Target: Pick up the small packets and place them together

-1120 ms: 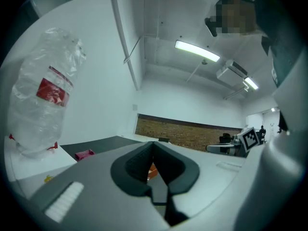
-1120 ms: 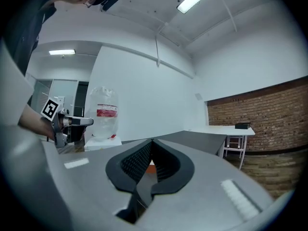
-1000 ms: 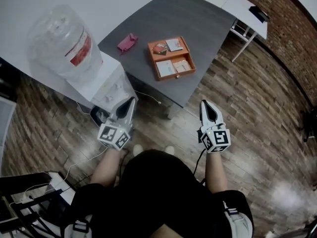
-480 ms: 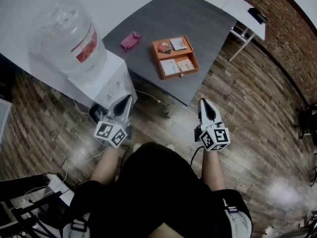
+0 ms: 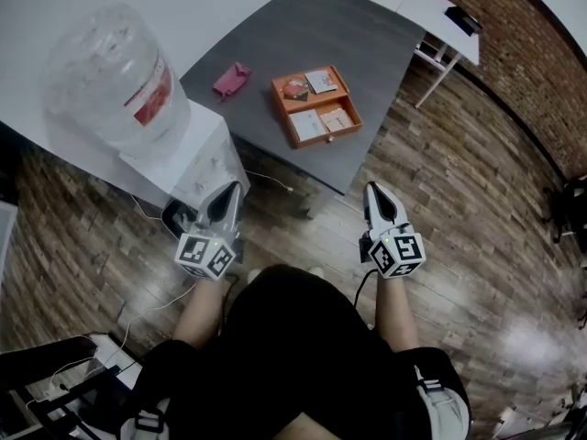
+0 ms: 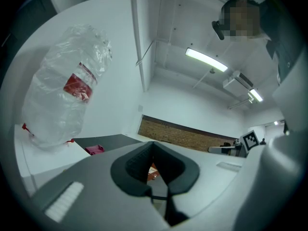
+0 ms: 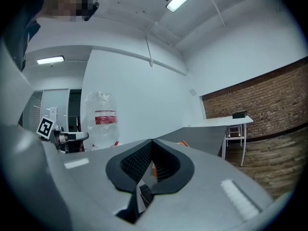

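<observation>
Left gripper (image 5: 235, 189) and right gripper (image 5: 373, 189), fingers shut and empty, wait short of the surface (image 5: 303, 35); packets (image 5: 309, 125) lie in tray (image 5: 327, 137), apparently before approach.

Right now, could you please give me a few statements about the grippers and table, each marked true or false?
1. The left gripper and right gripper are both shut and empty. True.
2. A pink item lies on the grey table, left of the orange tray. True.
3. The tray is empty. False: packets lie in it.
4. The water bottle stands on the grey table. False: it sits on a white dispenser.
</observation>
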### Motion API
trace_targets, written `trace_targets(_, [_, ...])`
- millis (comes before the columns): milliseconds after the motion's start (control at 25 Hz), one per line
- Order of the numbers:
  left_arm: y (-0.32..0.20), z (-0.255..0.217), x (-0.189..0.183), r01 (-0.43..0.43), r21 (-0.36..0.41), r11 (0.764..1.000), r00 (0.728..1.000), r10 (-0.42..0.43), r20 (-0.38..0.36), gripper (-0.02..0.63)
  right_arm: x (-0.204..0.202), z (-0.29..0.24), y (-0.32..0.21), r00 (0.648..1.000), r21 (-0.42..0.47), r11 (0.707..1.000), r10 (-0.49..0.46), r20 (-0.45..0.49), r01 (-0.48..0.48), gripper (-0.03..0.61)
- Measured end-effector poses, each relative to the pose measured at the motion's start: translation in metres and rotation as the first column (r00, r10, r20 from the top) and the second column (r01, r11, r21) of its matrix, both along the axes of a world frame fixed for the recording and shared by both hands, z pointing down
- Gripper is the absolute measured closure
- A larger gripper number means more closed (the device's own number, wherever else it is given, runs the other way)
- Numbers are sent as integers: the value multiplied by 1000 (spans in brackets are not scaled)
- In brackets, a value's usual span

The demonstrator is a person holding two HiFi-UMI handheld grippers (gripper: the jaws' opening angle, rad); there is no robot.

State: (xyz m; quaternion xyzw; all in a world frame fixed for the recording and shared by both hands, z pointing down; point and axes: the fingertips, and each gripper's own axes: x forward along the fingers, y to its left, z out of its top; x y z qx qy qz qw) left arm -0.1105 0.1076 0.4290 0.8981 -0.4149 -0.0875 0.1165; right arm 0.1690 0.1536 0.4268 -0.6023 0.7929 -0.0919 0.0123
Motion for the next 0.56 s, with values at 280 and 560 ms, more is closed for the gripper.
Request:
trace_targets(280, [-4, -9, -12, 46, 17, 999, 999, -46, -8, 614, -2, -5, -4, 1000, 13, 1000, -4, -2, 4, 577])
trace_targets(560, [-4, -6, -10, 31, 7, 999, 1000, -31, -3, 614, -2, -1, -5, 1000, -1, 1000, -11, -19, 11, 577])
